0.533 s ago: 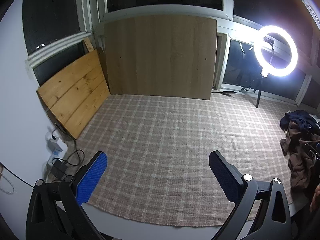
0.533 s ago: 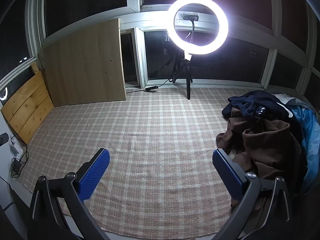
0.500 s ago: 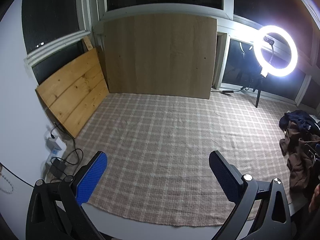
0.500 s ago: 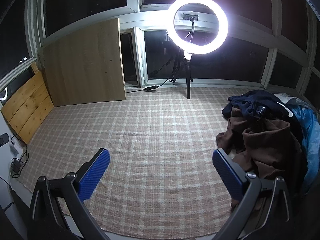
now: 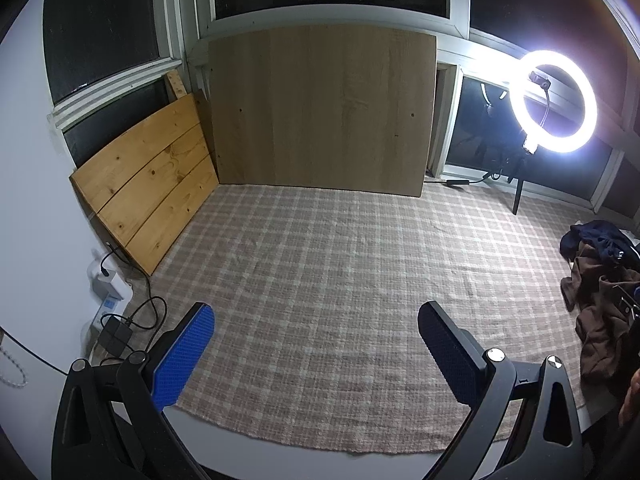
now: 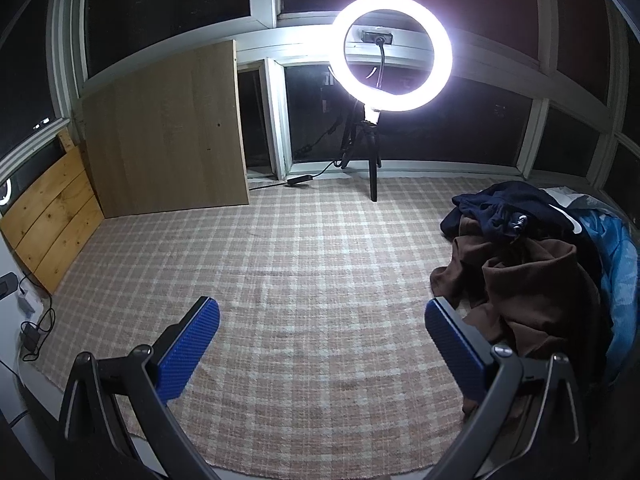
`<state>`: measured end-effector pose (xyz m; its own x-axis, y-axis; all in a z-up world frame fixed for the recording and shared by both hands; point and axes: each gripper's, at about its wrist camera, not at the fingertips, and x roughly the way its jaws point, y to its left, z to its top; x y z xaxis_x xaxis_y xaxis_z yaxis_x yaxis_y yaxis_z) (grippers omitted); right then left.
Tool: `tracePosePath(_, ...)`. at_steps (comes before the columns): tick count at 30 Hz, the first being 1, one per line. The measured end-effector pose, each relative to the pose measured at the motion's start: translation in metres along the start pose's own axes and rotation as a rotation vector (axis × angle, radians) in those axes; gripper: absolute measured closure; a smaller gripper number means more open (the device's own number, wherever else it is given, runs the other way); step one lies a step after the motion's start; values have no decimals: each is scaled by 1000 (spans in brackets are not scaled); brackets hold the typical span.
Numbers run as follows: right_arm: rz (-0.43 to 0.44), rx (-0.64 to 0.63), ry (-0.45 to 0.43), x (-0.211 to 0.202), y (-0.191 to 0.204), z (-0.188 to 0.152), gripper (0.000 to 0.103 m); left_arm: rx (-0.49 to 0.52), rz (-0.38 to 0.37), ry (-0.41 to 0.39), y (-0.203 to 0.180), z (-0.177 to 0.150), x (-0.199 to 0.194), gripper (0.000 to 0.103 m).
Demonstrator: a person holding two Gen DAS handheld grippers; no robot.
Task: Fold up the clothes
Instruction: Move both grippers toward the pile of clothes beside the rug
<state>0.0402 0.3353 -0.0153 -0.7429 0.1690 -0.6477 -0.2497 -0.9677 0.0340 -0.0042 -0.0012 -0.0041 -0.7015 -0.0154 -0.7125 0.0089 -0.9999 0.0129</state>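
Both grippers are spread wide with nothing between the blue pads: the left hand-held gripper [image 5: 316,336] hangs over the bare checked rug [image 5: 340,280], and the right hand-held gripper [image 6: 322,332] hovers over the same rug [image 6: 300,272], just beside the clothes. The pile of clothes [image 6: 528,272] sits bunched up on the rug's right side, a brown piece in front with a dark navy one on top. A lit ring light [image 6: 394,52] on a stand is at the back near the windows, and wooden boards [image 5: 320,112] lean against the wall.

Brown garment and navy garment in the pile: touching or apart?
Touching. The right wrist view shows the navy garment lying directly on the brown garment, no gap.
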Motion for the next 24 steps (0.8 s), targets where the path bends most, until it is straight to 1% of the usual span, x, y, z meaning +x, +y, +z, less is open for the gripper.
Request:
tracePosePath(7,-43,29,-2,-5,-4,-1,0,34,-6,-6,-6,-2,5,1)
tracePosePath(15,-116,97,-1,-14,-20,-4,0,75,-56,-7,-17,0,10,1)
tracePosePath(24,-185,150,-2,-26,-37,-9,0,149,-124,-4,-44,2,13,1)
